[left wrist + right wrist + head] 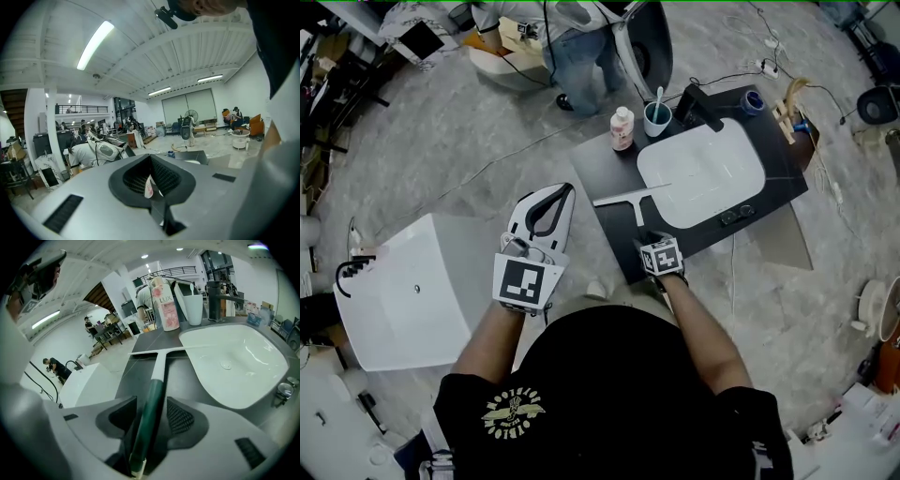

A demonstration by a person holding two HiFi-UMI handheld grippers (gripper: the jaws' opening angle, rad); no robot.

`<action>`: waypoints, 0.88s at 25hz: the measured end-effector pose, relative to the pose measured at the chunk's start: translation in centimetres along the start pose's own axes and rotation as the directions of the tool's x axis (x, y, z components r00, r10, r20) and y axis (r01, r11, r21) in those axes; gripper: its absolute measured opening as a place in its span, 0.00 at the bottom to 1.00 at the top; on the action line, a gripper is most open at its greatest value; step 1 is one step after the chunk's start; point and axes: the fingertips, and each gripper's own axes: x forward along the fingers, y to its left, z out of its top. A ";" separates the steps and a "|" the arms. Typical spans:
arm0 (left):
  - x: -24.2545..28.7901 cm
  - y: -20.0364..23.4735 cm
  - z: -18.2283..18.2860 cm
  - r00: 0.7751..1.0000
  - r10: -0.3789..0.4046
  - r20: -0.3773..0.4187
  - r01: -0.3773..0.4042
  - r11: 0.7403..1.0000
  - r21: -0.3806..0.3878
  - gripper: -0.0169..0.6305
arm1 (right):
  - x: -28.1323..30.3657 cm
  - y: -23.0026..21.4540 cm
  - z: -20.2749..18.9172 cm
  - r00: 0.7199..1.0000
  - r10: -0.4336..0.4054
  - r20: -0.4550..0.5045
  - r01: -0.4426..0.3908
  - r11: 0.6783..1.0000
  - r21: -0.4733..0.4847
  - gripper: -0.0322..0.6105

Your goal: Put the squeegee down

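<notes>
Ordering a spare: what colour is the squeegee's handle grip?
Dark green; the squeegee handle shows best in the right gripper view.

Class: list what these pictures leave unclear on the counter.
- Whether squeegee handle touches counter: head view, right gripper covers it; right gripper view, jaws block it.
- Dark parts beside sink: head view, too small to name.
- Stick in cup: head view, too small.

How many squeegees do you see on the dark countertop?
1. The squeegee with white blade and green handle lies beside the white sink, handle between the right gripper's open jaws. None seems hidden.
</notes>
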 end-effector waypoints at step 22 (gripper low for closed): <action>-4.3 -2.7 0.1 0.994 -0.079 0.074 0.080 0.997 -0.005 0.06 | -23.0 4.6 9.0 0.766 -0.125 0.631 0.248 0.963 -0.110 0.11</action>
